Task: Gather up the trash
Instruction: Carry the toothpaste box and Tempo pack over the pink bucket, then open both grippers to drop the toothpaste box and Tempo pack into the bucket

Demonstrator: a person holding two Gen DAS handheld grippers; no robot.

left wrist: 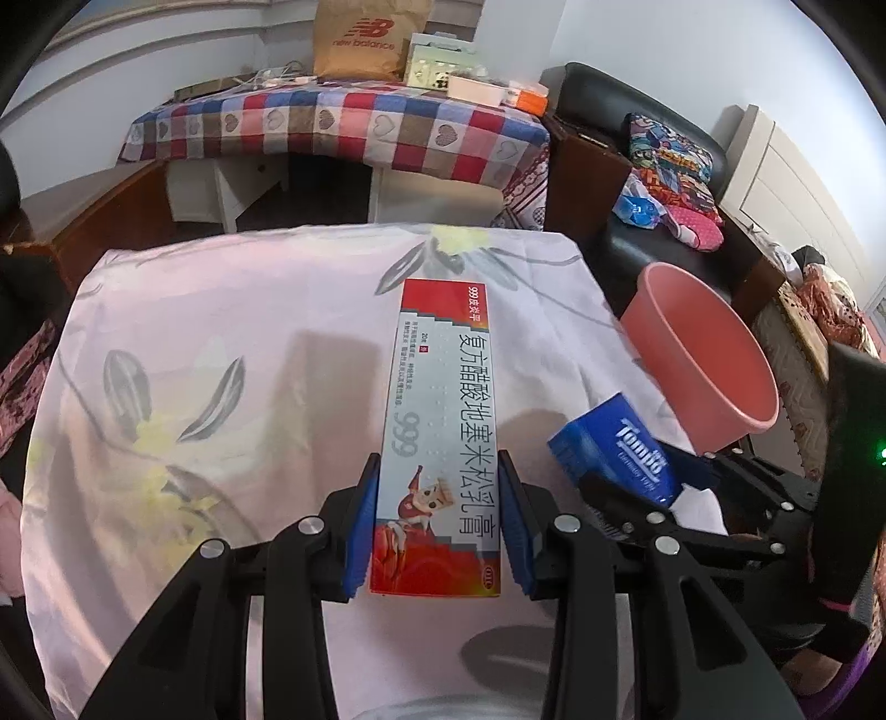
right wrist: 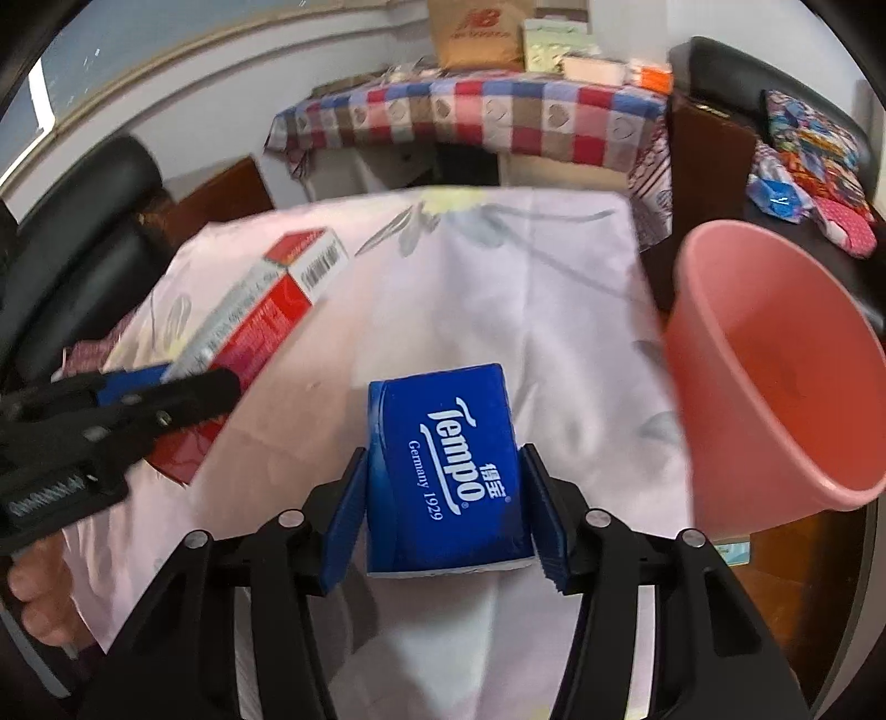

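A long red and white medicine box [left wrist: 443,387] lies lengthwise between the blue pads of my left gripper [left wrist: 438,459], which is shut on its near end. In the right wrist view the same box [right wrist: 266,310] hangs tilted above the cloth at the left, held by the left gripper [right wrist: 183,376]. A blue Tempo tissue pack [right wrist: 443,421] sits between the pads of my right gripper [right wrist: 443,451], and both pads press on its sides. The left wrist view shows this pack [left wrist: 614,443] raised and tilted beside the box. A pink bucket [right wrist: 775,360] [left wrist: 709,360] stands open at the table's right edge.
The table wears a pale floral cloth [left wrist: 221,332]. Behind it is a second table under a checkered cloth [left wrist: 332,122] with a paper bag [left wrist: 365,39] and boxes. A black sofa [left wrist: 653,238] with bright cushions is at the right. A hand [right wrist: 39,598] shows at lower left.
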